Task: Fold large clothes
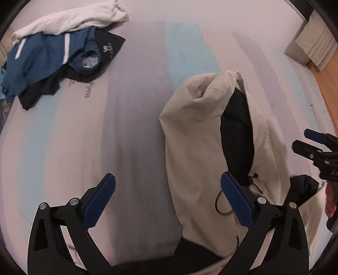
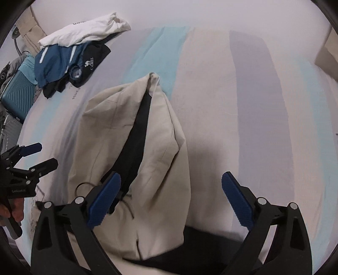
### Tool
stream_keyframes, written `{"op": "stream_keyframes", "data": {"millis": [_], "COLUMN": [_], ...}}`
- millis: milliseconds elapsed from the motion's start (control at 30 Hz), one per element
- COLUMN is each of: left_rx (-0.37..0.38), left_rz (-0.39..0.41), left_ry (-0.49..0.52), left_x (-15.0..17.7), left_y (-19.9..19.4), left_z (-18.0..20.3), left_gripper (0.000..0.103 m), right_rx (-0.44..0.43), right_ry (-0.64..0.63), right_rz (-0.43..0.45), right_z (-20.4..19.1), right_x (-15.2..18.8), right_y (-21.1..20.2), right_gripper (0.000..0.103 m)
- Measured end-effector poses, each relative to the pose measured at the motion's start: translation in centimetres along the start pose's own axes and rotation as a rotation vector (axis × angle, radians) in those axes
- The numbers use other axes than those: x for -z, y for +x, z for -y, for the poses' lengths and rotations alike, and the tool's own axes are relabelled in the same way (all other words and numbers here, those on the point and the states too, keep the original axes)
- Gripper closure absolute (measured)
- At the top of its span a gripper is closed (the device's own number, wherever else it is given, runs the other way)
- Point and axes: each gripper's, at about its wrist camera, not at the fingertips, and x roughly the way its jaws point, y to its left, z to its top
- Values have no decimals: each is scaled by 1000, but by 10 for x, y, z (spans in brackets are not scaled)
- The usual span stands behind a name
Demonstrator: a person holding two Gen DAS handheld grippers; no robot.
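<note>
A cream jacket (image 1: 196, 135) with a black lining lies on the striped bed, its hood end pointing away; the right wrist view shows the same cream jacket (image 2: 131, 135) left of centre. My left gripper (image 1: 168, 198) is open above the jacket's left edge, its right finger over the drawcord. My right gripper (image 2: 171, 196) is open too, its left finger over the dark opening, nothing held. Each gripper appears in the other's view: the right gripper (image 1: 306, 140) at the right edge, the left gripper (image 2: 40, 154) at the left edge.
A pile of clothes, a white top (image 1: 71, 19), a blue garment (image 1: 40, 59) and a black one, lies at the far left of the bed (image 1: 135, 110). A teal suitcase (image 2: 17, 95) stands beside the bed. Wooden floor (image 1: 325, 80) shows at the right.
</note>
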Motion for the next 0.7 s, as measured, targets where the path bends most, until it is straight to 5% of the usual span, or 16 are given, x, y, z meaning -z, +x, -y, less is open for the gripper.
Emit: {"op": "stream_keyframes", "data": {"millis": [700], "left_rx": [-3], "left_rz": [-6], "left_ry": [3], "left_x": [-68], "left_y": [86], "left_z": [-3], "left_gripper": [6], "right_rx": [-26], "right_ry": [11], "right_rz": [-40], "right_z": [6], "right_x": [-47], "right_y": [104], "right_gripper": [13]}}
